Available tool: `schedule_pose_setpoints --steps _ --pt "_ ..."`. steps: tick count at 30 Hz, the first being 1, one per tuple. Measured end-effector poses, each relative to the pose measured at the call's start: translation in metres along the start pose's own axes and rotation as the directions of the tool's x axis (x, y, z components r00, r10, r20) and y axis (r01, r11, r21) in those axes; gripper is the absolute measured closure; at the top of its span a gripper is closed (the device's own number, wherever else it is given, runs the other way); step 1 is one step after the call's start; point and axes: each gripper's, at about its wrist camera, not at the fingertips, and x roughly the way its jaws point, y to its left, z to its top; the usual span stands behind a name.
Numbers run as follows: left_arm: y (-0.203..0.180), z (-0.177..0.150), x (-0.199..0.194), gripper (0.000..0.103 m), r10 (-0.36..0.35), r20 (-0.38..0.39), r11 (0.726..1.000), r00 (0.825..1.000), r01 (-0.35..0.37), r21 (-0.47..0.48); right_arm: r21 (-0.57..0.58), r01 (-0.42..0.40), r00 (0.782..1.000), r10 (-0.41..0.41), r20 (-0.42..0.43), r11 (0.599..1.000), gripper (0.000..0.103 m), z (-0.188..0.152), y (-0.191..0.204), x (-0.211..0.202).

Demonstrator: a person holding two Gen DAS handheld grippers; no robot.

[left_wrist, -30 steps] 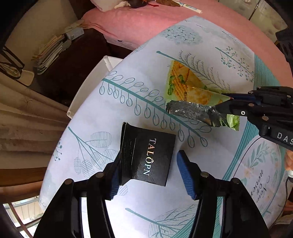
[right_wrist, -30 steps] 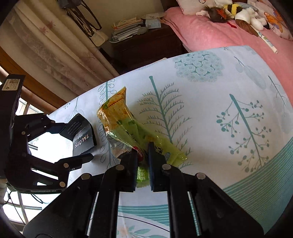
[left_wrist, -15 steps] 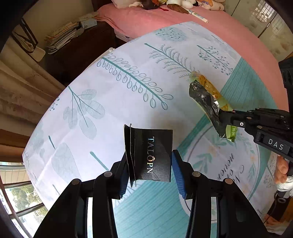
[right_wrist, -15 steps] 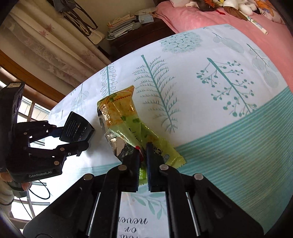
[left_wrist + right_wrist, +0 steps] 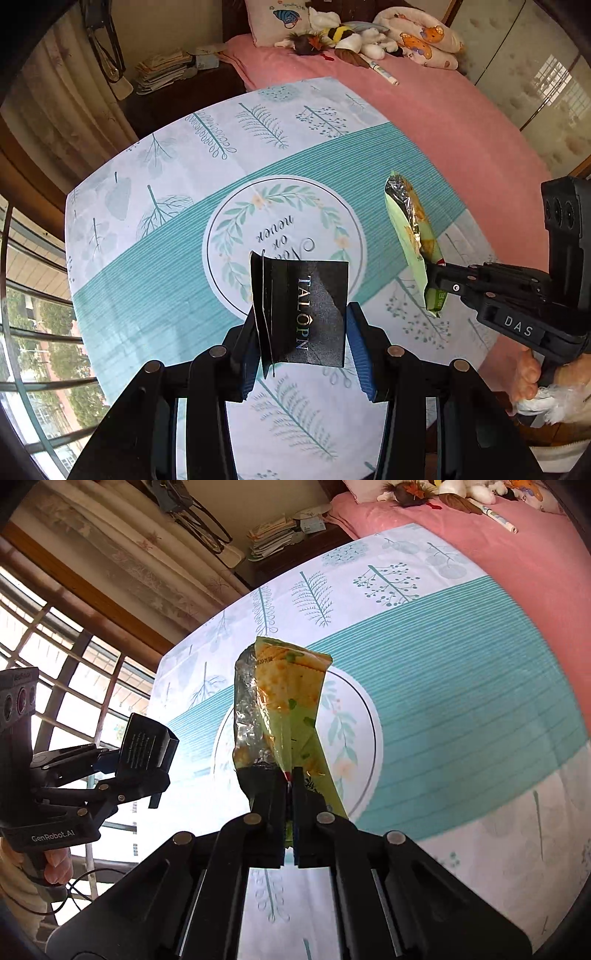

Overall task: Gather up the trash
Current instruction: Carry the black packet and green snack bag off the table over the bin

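Note:
My left gripper (image 5: 301, 350) is shut on a black "TALOPN" paper packet (image 5: 303, 312) and holds it up above the table (image 5: 155, 236). The packet also shows at the left of the right wrist view (image 5: 146, 747). My right gripper (image 5: 290, 805) is shut on the bottom of a green and yellow cracker wrapper (image 5: 284, 701) with a silver foil inside, lifted off the table. The wrapper also shows at the right of the left wrist view (image 5: 410, 229), beside the right gripper (image 5: 430, 273).
The round table carries a white and teal cloth with leaf prints (image 5: 461, 672). A pink bed (image 5: 461, 122) with soft toys (image 5: 351, 37) lies beyond it. A dark nightstand with stacked papers (image 5: 162, 70) stands at the back left. A barred window (image 5: 55, 657) is at the left.
Both grippers have risen and pulled back from the table, each with its piece of trash. The left gripper closed on the black packet. The table now looks farther below.

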Motion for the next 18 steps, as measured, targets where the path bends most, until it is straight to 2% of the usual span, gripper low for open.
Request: schedule_pose_setpoints --steps 8,13,18 --pt "-0.119 -0.109 -0.069 0.06 0.011 0.1 0.998 0.995 -0.005 -0.058 -0.127 -0.042 0.999 0.042 -0.002 0.991 0.103 -0.117 0.0 -0.127" --pt "-0.181 -0.175 -0.083 0.06 0.001 0.105 0.996 0.994 0.008 -0.086 -0.193 -0.039 0.999 0.035 -0.022 0.98 0.103 -0.19 -0.011 -0.191" --pt "-0.227 -0.232 -0.083 0.06 0.016 0.085 0.997 0.996 -0.01 -0.078 -0.232 -0.026 0.999 0.016 -0.049 0.972 0.103 -0.249 -0.026 -0.232"
